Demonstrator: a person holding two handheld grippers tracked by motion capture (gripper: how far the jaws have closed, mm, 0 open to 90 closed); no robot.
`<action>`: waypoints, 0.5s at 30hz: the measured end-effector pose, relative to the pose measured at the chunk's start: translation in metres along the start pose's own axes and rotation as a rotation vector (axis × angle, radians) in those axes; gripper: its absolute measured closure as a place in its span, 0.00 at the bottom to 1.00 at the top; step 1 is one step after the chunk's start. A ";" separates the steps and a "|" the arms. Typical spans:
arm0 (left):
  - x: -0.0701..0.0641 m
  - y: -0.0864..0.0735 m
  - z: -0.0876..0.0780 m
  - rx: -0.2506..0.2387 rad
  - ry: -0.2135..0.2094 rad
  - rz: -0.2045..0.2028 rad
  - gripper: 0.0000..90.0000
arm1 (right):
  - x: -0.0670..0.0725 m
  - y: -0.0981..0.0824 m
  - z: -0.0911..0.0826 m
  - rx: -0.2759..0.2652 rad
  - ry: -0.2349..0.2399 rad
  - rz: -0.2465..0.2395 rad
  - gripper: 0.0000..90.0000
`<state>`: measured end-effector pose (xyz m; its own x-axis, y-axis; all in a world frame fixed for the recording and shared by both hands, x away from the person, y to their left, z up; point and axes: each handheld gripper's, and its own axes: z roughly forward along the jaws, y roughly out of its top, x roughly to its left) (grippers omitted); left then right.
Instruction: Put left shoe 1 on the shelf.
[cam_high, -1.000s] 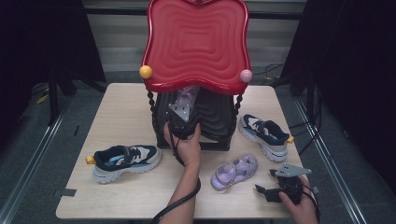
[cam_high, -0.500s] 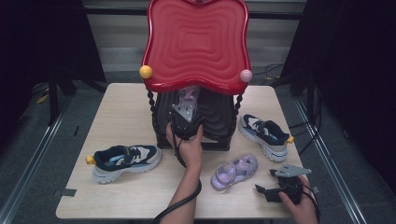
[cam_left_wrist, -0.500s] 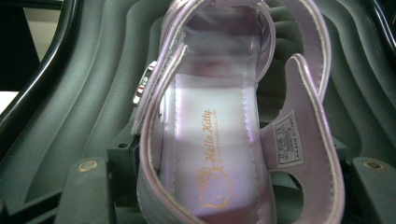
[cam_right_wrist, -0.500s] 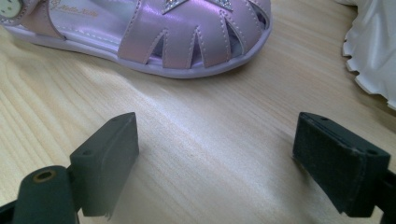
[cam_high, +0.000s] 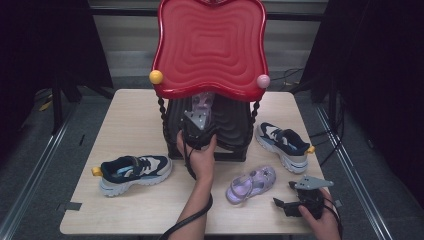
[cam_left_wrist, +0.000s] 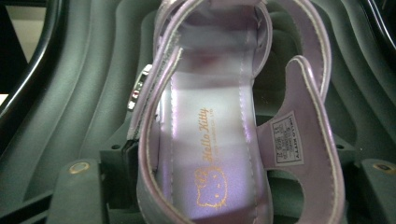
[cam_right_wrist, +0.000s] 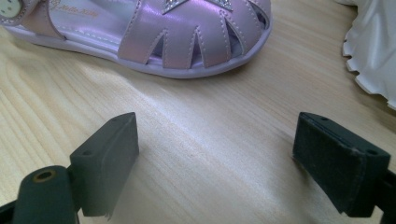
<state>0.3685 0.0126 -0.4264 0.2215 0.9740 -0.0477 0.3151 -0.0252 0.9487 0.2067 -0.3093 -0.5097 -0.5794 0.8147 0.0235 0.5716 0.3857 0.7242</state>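
A lilac child's sandal (cam_high: 202, 101) lies on the black ribbed shelf (cam_high: 235, 125) under the red wavy roof (cam_high: 210, 45). My left gripper (cam_high: 201, 111) reaches in at its heel end. In the left gripper view the sandal (cam_left_wrist: 210, 116) sits between the jaws of the left gripper (cam_left_wrist: 229, 186). They have just been opening and stand a little off its sides. The matching sandal (cam_high: 251, 182) rests on the table. My right gripper (cam_high: 284, 195) lies open just to its right. In the right gripper view, bare wood lies between the right gripper's (cam_right_wrist: 217, 163) jaws, and the sandal (cam_right_wrist: 154, 32) is ahead.
A navy and white sneaker (cam_high: 132, 172) stands on the table's left side, and its mate (cam_high: 282, 142) at the right beside the rack. A white ridged sole edge (cam_right_wrist: 373, 46) is at the right in the right gripper view. Dark floor surrounds the wooden table (cam_high: 140, 125).
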 end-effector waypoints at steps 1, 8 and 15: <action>0.000 0.000 0.000 0.005 -0.009 0.002 0.28 | 0.000 0.000 0.000 0.001 -0.002 0.000 0.15; 0.005 0.002 -0.004 0.033 -0.046 0.020 0.23 | 0.000 0.000 0.000 0.001 -0.002 0.000 0.15; 0.012 0.004 -0.011 0.052 -0.073 0.043 0.22 | 0.000 0.000 0.000 0.001 0.000 0.002 0.15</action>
<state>0.3621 0.0269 -0.4197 0.3016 0.9529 -0.0315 0.3510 -0.0803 0.9329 0.2066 -0.3091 -0.5097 -0.5783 0.8155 0.0255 0.5734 0.3839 0.7238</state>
